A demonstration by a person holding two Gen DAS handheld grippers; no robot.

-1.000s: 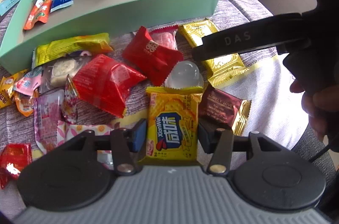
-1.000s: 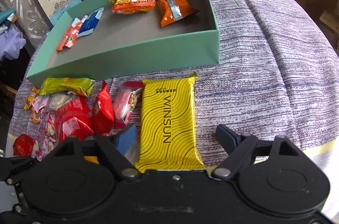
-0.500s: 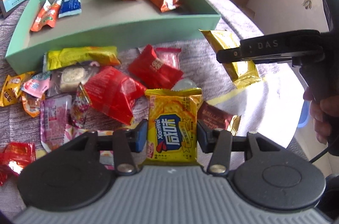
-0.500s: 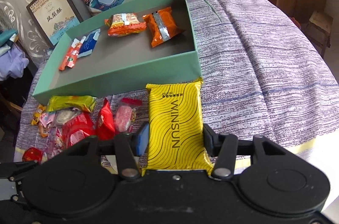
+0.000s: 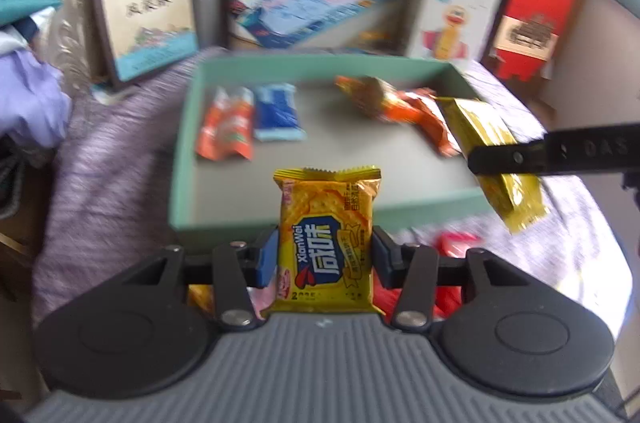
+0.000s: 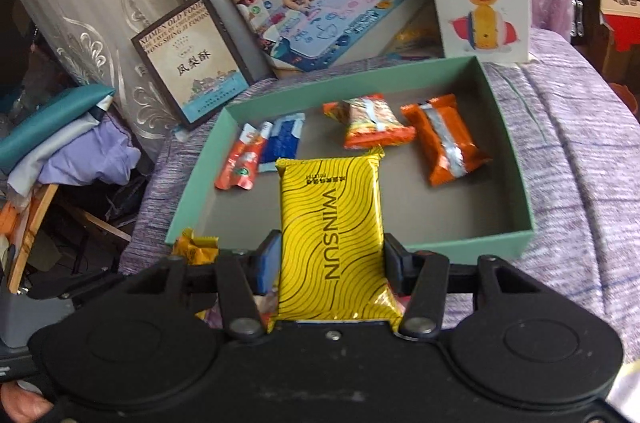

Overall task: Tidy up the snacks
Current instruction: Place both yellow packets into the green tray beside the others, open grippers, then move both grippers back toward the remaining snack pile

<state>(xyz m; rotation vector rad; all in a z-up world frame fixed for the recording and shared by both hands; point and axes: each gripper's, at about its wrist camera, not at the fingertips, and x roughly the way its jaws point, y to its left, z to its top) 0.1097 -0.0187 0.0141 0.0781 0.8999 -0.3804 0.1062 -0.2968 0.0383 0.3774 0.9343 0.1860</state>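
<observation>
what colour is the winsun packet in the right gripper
Yellow with wavy black lines on the WINSUN packet, clearest in the right wrist view.

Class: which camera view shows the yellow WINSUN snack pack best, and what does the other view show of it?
The right wrist view: the WINSUN pack fills the centre, sharp, lettering readable, clamped by the right gripper. The left wrist view shows it blurred, edge-on, partly behind a gripper finger.

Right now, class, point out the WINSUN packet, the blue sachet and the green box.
WINSUN packet (image 6: 330, 227), right wrist view, printed front.
Blue sachet (image 6: 286, 141), right wrist view, its middle.
Green box (image 6: 460, 243), right wrist view, near wall.
</observation>
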